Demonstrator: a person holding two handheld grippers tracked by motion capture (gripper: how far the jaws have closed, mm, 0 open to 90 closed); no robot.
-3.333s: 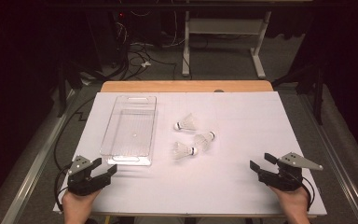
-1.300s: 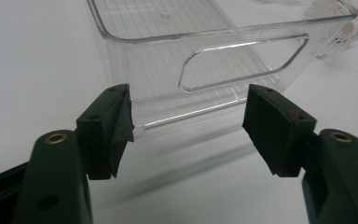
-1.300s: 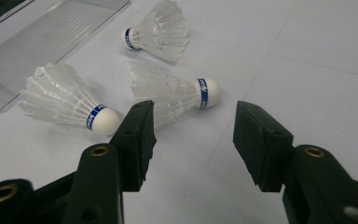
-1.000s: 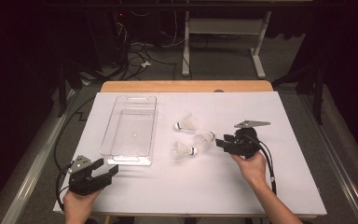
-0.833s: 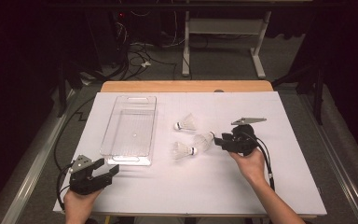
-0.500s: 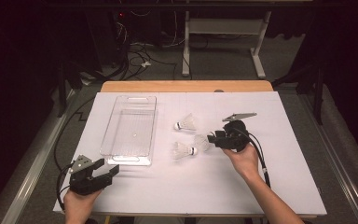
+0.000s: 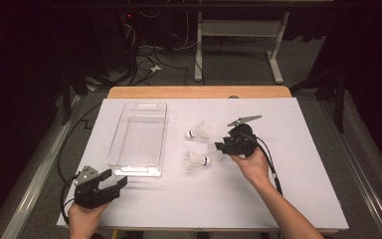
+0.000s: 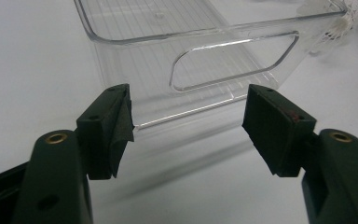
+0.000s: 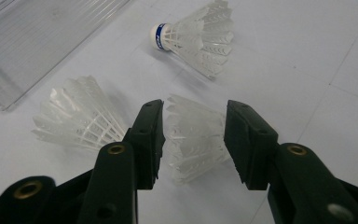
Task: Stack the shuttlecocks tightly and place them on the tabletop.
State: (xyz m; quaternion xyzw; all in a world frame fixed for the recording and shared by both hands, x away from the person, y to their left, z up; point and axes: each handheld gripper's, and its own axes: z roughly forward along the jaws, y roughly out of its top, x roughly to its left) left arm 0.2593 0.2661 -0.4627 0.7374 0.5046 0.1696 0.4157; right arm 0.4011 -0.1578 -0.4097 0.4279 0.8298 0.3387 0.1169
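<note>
Three white feathered shuttlecocks lie mid-table. One with a blue-banded cork (image 7: 199, 131) (image 9: 193, 39) is farthest, a second (image 7: 194, 160) (image 9: 77, 119) lies beside the tray, and a third (image 7: 215, 151) (image 9: 193, 140) lies between them. My right gripper (image 7: 221, 147) (image 9: 193, 135) is low over the table, its jaws either side of the third shuttlecock's feather skirt. The pads sit right at the feathers without visibly squeezing them, so it reads as open. My left gripper (image 7: 115, 183) (image 8: 186, 123) rests at the front left, open and empty, and faces the tray's near end.
A clear plastic tray (image 7: 135, 169) (image 8: 233, 60) (image 9: 32, 42) stands empty at the left of the white table cover. Wood shows along the table's far edge (image 7: 199, 92). Cables trail from both grippers toward the front edge.
The right hand has come from the front right corner leftward to the shuttlecocks, and its jaws now bracket the nearest one. The left hand has stayed in place.
</note>
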